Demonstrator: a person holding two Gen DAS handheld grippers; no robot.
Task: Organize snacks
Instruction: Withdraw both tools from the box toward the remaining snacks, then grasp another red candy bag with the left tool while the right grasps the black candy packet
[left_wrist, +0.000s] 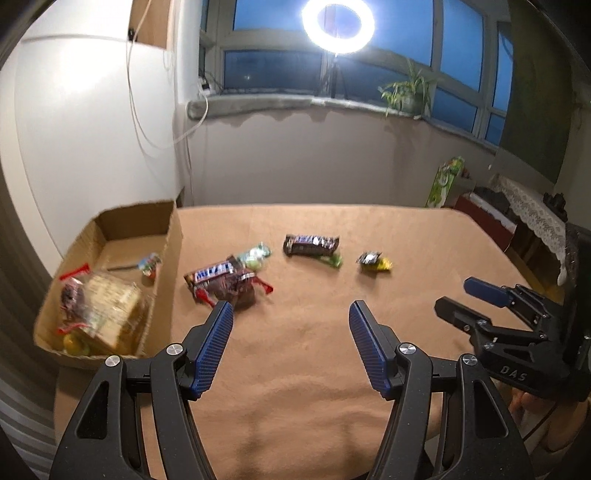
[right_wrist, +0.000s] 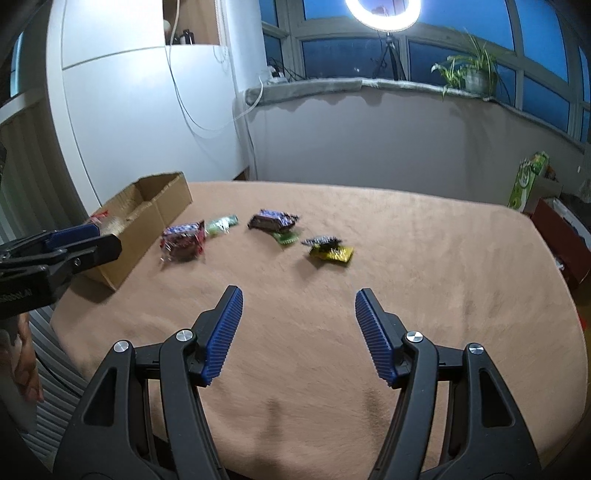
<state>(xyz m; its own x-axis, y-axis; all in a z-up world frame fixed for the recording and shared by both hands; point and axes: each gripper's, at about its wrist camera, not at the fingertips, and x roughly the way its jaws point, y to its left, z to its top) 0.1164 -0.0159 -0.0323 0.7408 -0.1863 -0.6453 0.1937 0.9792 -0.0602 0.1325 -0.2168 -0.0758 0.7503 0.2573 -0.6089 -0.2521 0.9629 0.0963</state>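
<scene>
Snacks (left_wrist: 225, 282) lie on the desk (left_wrist: 314, 369) beside a cardboard box (left_wrist: 110, 280). Left tool (left_wrist: 291, 314) and right tool (right_wrist: 299, 299) are both spread and pinch nothing.

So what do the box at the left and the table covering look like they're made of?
Box: plain brown corrugated cardboard, matte, with raw cut edges and folded flaps. Table covering: tan fabric, probably soft short-pile plush or suede-like; it looks fuzzy and shows brushed shading and folds.

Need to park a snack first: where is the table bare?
Bare: the near table under both grippers, and its right side beyond the yellow packet. Crowded: the snack row beside the box, which is itself part full.
</scene>
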